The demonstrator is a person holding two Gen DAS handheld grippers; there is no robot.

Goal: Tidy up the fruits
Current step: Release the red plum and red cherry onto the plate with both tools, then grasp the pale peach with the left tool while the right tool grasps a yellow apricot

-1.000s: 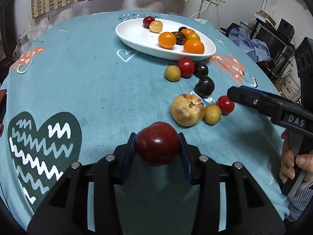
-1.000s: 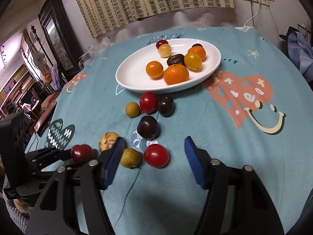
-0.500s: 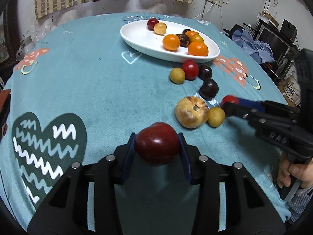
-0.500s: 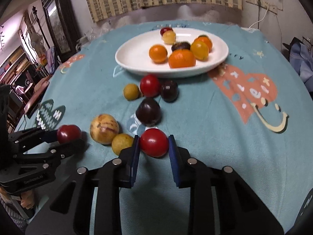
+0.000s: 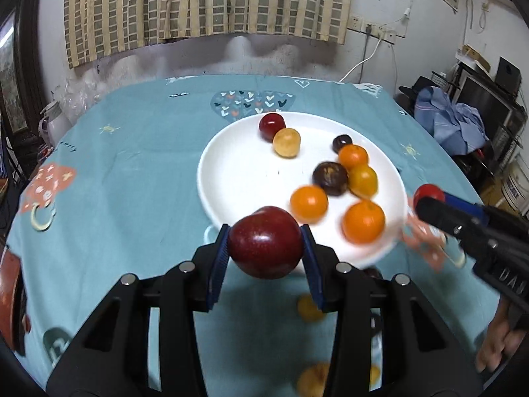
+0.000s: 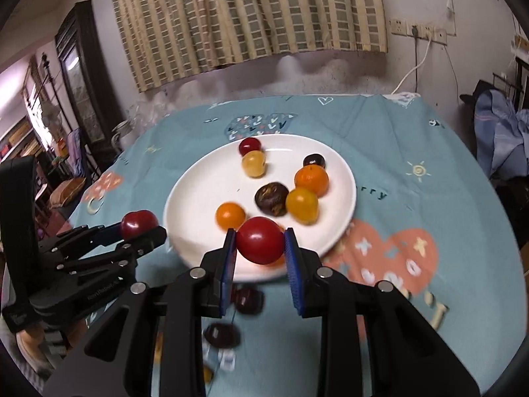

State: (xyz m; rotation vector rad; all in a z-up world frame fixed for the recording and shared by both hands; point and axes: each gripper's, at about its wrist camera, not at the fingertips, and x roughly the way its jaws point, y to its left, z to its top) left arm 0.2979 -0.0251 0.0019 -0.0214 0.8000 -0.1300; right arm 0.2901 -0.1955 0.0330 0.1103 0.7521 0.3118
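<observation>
Two tools carry fruit toward the white oval plate (image 5: 211,178): left tool (image 5: 265,258) pinching a dark red plum (image 5: 265,242), right tool (image 6: 260,255) pinching a red tomato (image 6: 260,240). Next, likely, lowering over bare plate and releasing.

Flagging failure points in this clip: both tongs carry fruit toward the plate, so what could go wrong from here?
1. The fruit already on the white plate crowds its right side; the red tomato dropped there could knock the oranges rolling.
2. Both tongs converge on the plate's near rim, so the left tongs and right tongs might collide.
3. The dark red plum is round and pinched only at its sides; it may slip.
</observation>
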